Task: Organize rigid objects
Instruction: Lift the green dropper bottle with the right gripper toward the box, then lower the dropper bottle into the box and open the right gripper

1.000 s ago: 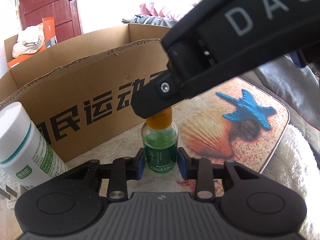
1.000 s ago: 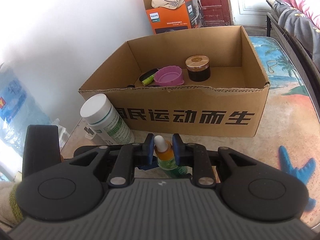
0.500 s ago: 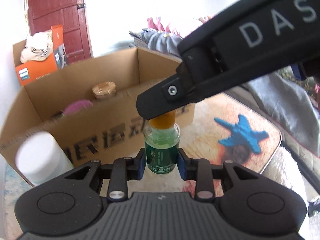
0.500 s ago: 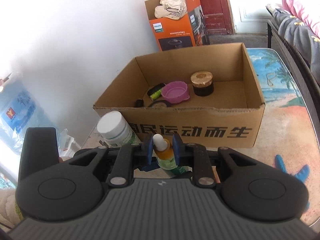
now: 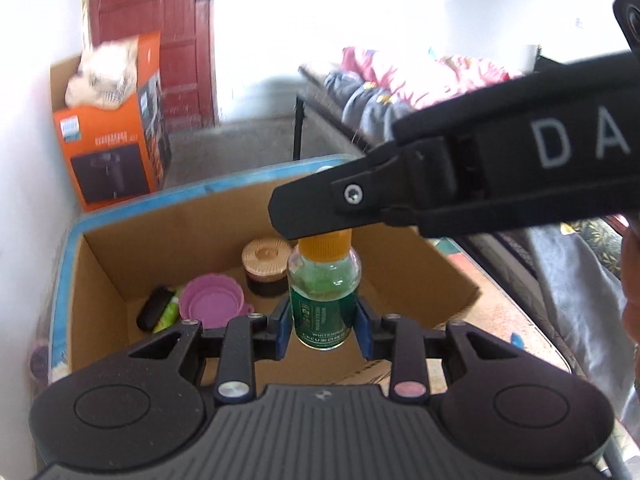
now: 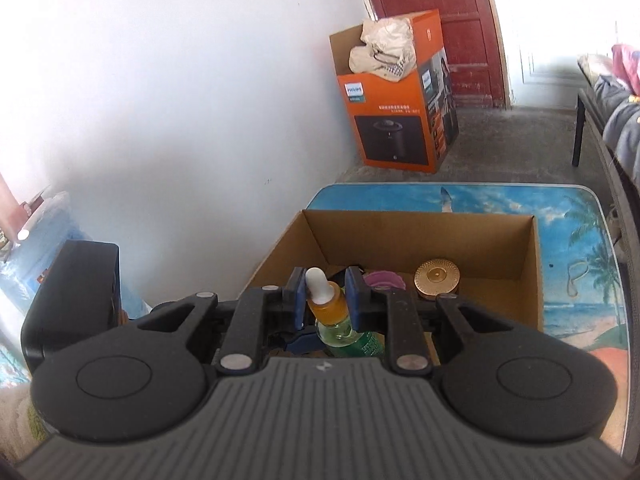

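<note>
A small glass dropper bottle (image 5: 323, 300) with green liquid, a green label and an orange cap is held in the air over the open cardboard box (image 5: 400, 252). My left gripper (image 5: 323, 326) is shut on its body. My right gripper (image 6: 322, 298) is shut on its orange cap (image 6: 329, 307), and the white rubber bulb (image 6: 317, 285) sticks up between the blue pads. In the left wrist view the right gripper's black finger (image 5: 320, 210) crosses above the cap.
Inside the box lie a dark jar with a gold ribbed lid (image 5: 265, 256), a purple folded cup (image 5: 210, 304) and a black and green item (image 5: 158, 308). The box stands on a beach-print table (image 6: 580, 256). An orange carton (image 6: 400, 120) stands on the floor by the red door.
Both grippers rose together with the bottle, from the table in front of the box to above its opening. The white tub at the left has dropped out of view.
</note>
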`<state>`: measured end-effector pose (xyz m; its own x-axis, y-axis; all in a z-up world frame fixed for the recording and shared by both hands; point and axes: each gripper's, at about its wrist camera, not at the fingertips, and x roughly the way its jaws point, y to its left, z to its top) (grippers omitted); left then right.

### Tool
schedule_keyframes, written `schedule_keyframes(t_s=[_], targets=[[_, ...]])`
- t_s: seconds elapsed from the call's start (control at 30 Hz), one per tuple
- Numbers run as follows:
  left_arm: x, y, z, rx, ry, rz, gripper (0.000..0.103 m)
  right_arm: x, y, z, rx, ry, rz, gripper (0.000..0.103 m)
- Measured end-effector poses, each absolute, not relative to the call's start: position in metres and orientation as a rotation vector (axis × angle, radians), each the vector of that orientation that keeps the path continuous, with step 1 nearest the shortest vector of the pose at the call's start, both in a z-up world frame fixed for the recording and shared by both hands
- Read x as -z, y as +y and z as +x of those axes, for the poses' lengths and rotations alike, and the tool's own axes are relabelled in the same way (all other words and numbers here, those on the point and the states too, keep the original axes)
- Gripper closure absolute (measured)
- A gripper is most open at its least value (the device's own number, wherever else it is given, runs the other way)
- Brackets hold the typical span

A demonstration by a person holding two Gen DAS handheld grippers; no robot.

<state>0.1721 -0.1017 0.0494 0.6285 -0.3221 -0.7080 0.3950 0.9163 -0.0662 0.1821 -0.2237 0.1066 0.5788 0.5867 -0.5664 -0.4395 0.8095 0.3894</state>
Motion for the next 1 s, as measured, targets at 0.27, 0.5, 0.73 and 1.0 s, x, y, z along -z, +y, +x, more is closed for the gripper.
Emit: schedule_keyframes(t_s=[0.27, 0.5, 0.73, 1.0], targets=[[-0.005, -0.097, 0.220, 0.361, 1.018, 0.025, 0.070, -0.047, -0.224, 0.234, -0.617, 0.909, 0.294, 0.084], [0.012, -0.098, 0.238, 0.337, 1.096, 0.001, 0.070, -0.015, -0.223, 0.248, -0.627, 0.966, 0.304, 0.084], [0.023, -0.097, 0.242, 0.337, 1.131, -0.032, 0.065, 0.006, -0.226, 0.255, -0.636, 1.010, 0.327, 0.085], [0.001, -0.091, 0.223, 0.363, 1.031, -0.019, 0.033, -0.019, -0.243, 0.236, -0.623, 0.932, 0.369, 0.083]])
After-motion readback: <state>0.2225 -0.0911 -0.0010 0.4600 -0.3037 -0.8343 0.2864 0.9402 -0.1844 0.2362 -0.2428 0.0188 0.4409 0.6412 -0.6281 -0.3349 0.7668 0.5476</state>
